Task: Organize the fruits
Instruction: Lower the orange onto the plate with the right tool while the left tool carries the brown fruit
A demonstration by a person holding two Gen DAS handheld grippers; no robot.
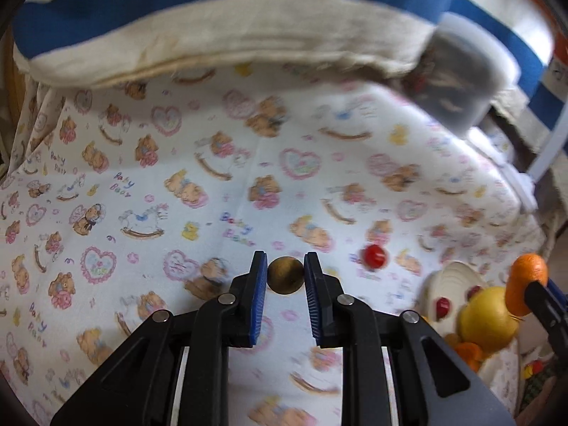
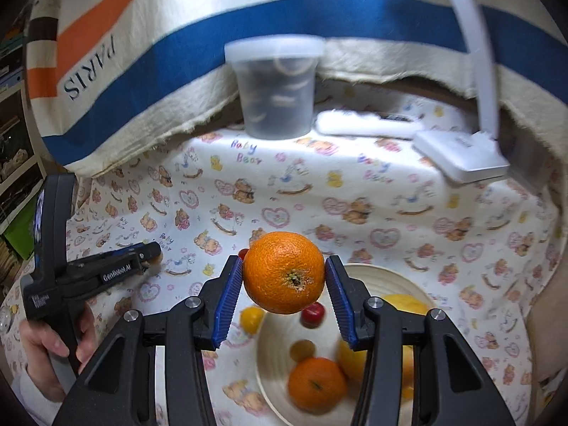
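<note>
My left gripper is shut on a small round brown fruit, just above the teddy-bear cloth. A red cherry tomato lies on the cloth to its right. My right gripper is shut on a large orange and holds it in the air over the cream bowl. The bowl holds another orange, yellow fruit, a small red fruit and a small brown one. A small yellow fruit sits by the bowl's left rim. A hand holds the left gripper low at the left.
A lidded translucent tub stands at the back against a striped blue, orange and cream cloth. A white lamp base with a curved arm sits back right, with a flat white object beside the tub. Shelves show at the far left.
</note>
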